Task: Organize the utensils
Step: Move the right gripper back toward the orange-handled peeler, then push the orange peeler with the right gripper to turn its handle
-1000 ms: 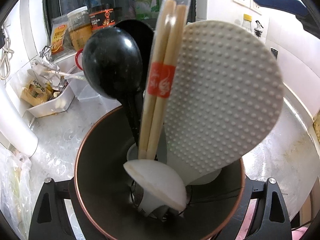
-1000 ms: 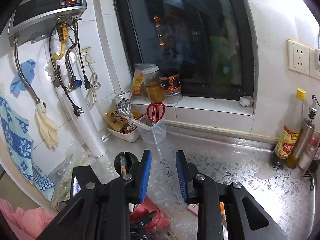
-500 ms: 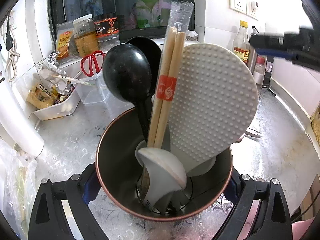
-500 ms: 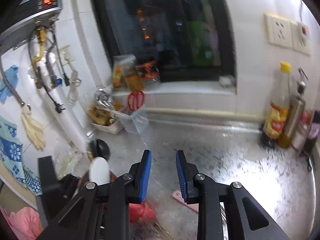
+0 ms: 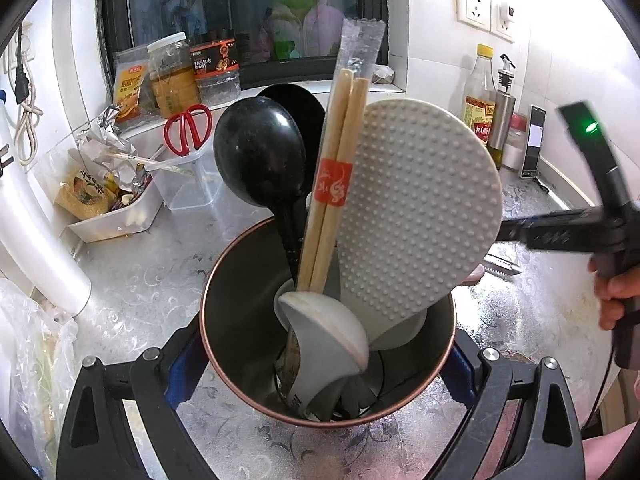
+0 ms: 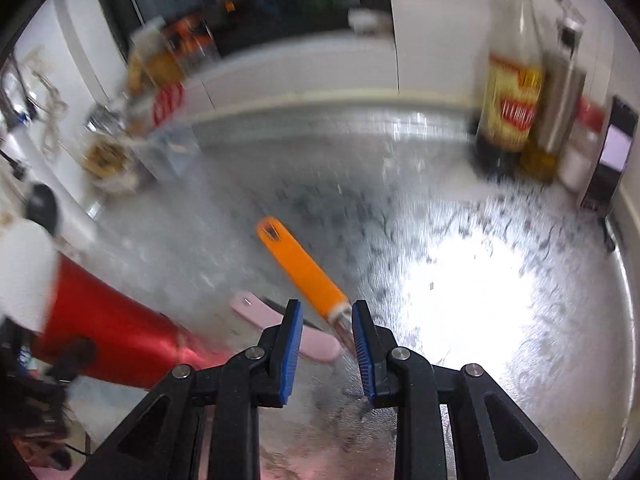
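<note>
Holder (image 5: 240, 300): 2 black ladles (image 5: 256, 156), 1 rice paddle (image 5: 420, 216), 1 chopstick pair (image 5: 336, 160), 1 white spoon (image 5: 328, 332). Tabletop: 2 knives (image 6: 304, 268).

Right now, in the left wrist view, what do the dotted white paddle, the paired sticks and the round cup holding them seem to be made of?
The rice paddle looks like matte white plastic, judging by its moulded raised dots. The chopsticks look like pale bare wood or bamboo, in a clear wrapper with a red paper band. The utensil cup seems to be metal: thin copper-coloured rim, dark smooth inside.
</note>
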Motion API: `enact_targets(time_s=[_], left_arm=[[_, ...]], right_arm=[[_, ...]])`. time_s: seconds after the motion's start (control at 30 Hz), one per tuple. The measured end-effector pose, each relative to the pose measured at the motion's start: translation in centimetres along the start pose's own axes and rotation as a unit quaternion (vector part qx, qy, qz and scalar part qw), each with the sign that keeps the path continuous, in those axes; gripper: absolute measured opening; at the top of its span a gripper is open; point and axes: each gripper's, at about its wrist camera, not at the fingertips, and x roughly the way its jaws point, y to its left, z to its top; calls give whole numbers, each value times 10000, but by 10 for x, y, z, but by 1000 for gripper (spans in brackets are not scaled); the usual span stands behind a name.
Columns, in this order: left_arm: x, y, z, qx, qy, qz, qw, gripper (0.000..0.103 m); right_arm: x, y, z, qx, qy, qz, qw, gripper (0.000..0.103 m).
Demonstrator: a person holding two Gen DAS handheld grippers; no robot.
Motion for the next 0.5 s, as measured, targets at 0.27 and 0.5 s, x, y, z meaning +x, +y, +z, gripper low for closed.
enact_targets(time_s=[0.27,0.5], left_arm=[[-2,-2,0,-16,-27,-49,10000,90],[-3,-1,-1,-66,-23,-31,10000,90]], right_arm=[[30,9,8,-409,335,-95,9986,28],[58,21,29,-780,555,-240,9951,29]])
